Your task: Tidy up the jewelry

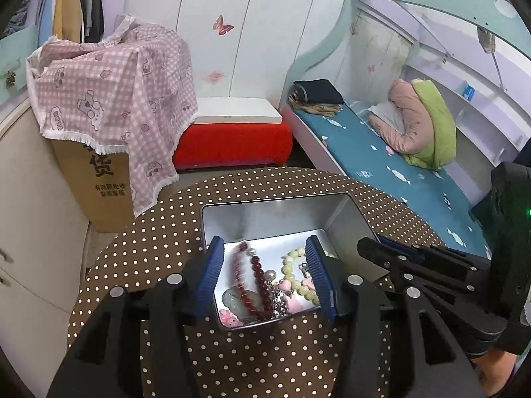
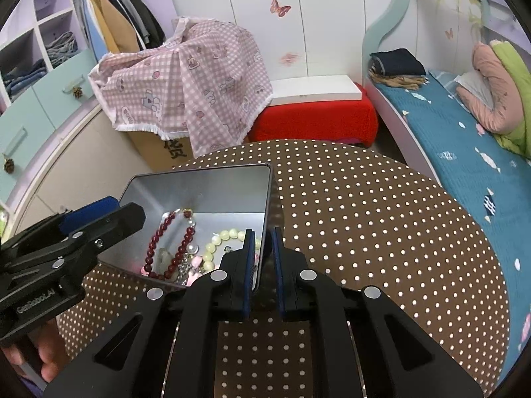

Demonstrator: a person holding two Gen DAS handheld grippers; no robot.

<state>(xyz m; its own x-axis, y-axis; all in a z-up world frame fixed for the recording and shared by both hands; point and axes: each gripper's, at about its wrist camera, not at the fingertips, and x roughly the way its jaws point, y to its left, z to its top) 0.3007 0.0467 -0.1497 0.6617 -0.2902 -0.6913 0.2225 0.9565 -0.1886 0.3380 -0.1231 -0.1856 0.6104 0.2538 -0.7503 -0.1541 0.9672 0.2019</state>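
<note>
A silver metal tin (image 1: 345,222) stands open on the round polka-dot table (image 1: 265,348). Inside lie a dark red bead bracelet (image 1: 260,278), a pale green bead bracelet (image 1: 292,275), a jade pendant (image 1: 234,298) and pink charms (image 1: 229,320). My left gripper (image 1: 265,275) is open above the tin, its blue pads (image 1: 212,272) wide apart over the jewelry, holding nothing. My right gripper (image 2: 264,265) is shut on the tin's right wall (image 2: 265,219), one finger inside and one outside. The red bracelet (image 2: 166,245) and green bracelet (image 2: 215,242) also show in the right wrist view.
A cardboard box under a pink checked cloth (image 1: 116,89) stands left of the table. A red stool with a white board (image 1: 232,132) is behind it. A bed with a blue sheet (image 1: 381,159) runs along the right. A wardrobe (image 2: 49,49) is at left.
</note>
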